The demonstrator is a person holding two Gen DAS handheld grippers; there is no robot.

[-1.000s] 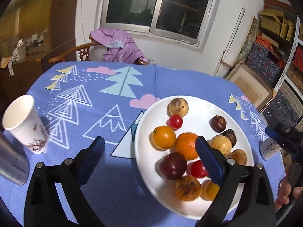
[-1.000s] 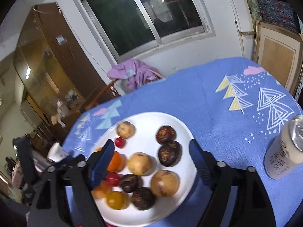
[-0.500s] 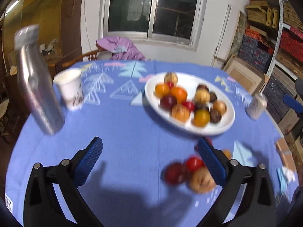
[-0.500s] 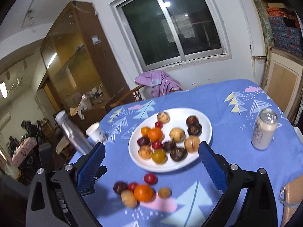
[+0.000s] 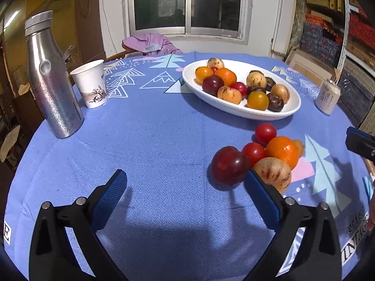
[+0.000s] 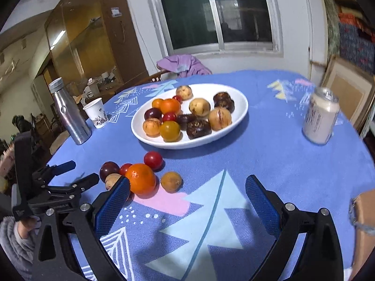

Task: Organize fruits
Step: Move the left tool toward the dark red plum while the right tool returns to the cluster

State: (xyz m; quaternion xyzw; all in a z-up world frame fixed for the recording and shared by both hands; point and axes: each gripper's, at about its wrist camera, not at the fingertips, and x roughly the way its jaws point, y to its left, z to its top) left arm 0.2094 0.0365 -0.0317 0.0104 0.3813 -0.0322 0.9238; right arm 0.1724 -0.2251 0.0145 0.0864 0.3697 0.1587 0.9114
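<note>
Compared with one second earlier, when both claws hung close over the plate, both views had drawn back toward the near edge of the table (image 5: pixel 164 121), so that a loose cluster of fruit on the blue cloth had come into sight. The left claw (image 5: pixel 185 196) stood wide open above bare cloth with nothing between its pads; its right pad lay just in front of a dark plum (image 5: pixel 228 166) and a speckled tan fruit (image 5: pixel 274 174). The right claw (image 6: pixel 187 201) had just been opening and stood wide, nothing held; its left pad overlapped the orange (image 6: pixel 140 179) in the picture, though contact could not be told. The cluster also held two red tomatoes (image 6: pixel 153 160) and a small brown fruit (image 6: pixel 171 182), lying close together between the claws and the plate. The white plate (image 5: pixel 234 110) sat farther back, filled with oranges, plums, tomatoes and brown fruits. A steel bottle (image 5: pixel 50 77) and a paper cup (image 5: pixel 91 84) stood at the left, just beside each other, and a drink can (image 6: pixel 321 117) stood at the right, well apart from the plate. A sleeve (image 6: pixel 14 241) showed beside the left claw in the right view.
</note>
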